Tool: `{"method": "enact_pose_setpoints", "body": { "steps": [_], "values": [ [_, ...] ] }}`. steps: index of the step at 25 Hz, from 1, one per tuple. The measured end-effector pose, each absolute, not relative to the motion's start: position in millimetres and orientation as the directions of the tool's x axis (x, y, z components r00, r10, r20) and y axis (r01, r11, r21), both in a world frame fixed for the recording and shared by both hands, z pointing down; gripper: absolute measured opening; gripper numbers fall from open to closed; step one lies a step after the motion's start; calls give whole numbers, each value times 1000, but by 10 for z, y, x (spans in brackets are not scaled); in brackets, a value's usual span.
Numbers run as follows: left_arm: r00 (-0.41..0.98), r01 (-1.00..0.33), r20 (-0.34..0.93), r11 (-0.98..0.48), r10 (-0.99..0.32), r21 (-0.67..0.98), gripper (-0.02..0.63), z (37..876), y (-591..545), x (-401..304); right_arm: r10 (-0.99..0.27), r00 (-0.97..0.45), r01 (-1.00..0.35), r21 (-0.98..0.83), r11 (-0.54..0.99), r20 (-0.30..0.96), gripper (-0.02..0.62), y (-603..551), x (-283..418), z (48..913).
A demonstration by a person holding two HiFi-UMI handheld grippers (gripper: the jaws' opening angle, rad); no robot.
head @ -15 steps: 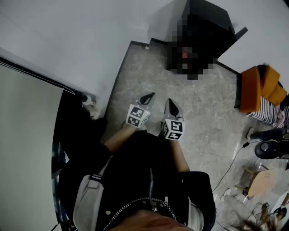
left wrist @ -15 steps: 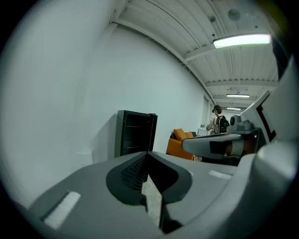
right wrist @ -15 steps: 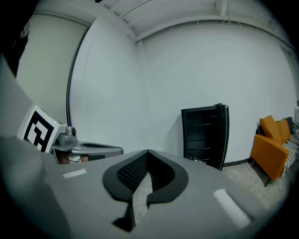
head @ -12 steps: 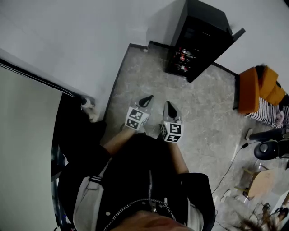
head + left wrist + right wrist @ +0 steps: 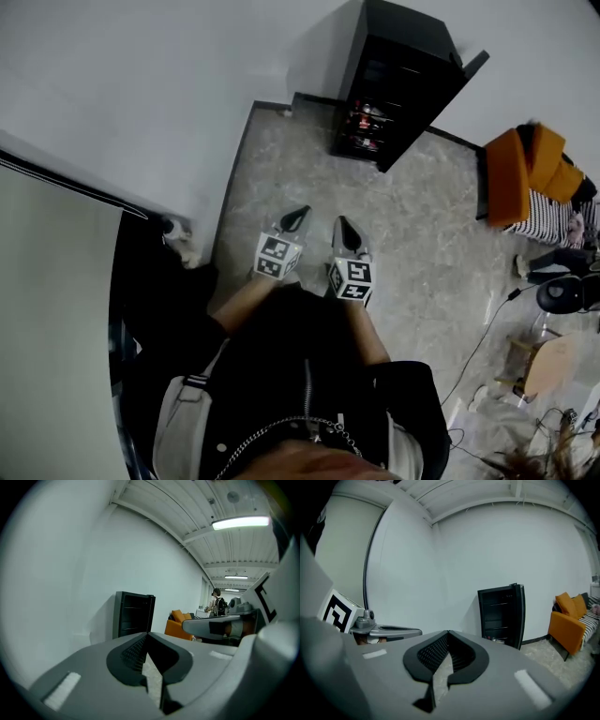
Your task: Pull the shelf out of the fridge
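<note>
Left gripper (image 5: 298, 217) and right gripper (image 5: 343, 228) are both pressed together on nothing, side by side, noses aimed at the fridge (image 5: 394, 89) from well short of it. That fridge stands tall against the white wall (image 5: 141, 66), door (image 5: 436, 108) swung aside, open front facing them; its shelves (image 5: 499, 616) lie level across inside. Since a moment back, fridge and grippers sit slightly further left in the head view.

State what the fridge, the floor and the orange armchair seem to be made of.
The fridge: black cabinet, dull even finish; probably painted metal or plastic, the look leaves it open.
The floor: grey, mottled and veined with a slight sheen; likely stone or stone-look tile.
The orange armchair: soft, rounded cushions suggest upholstery; fabric or leather cannot be told.
</note>
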State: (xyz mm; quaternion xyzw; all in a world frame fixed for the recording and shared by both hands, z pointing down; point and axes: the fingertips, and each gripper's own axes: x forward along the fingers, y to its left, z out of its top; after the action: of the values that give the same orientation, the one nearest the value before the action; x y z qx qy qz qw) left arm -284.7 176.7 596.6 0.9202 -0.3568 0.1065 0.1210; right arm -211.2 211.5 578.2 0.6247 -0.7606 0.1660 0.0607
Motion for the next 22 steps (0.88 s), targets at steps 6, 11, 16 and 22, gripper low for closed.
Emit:
{"method": "enact_pose_setpoints", "body": {
  "steps": [6, 11, 16, 22],
  "values": [
    [730, -674, 282, -724, -622, 147, 11, 5976, 1801, -2798, -933, -194, -975, -168, 148, 304, 3, 2163, -2063, 5773],
    [721, -684, 274, -716, -636, 137, 9, 5897, 1717, -2676, -937, -203, -971, -184, 155, 284, 3, 2063, -1906, 5708],
    [717, -689, 281, -708, -638, 152, 9, 5920, 1751, -2476, -925, -216, -969, -185, 164, 311, 3, 2127, -1726, 5671],
    [742, -658, 286, -739, -606, 144, 9, 5915, 1938, -2025, -929, -223, -968, -181, 175, 294, 3, 2215, -1388, 5597]
  ]
}}
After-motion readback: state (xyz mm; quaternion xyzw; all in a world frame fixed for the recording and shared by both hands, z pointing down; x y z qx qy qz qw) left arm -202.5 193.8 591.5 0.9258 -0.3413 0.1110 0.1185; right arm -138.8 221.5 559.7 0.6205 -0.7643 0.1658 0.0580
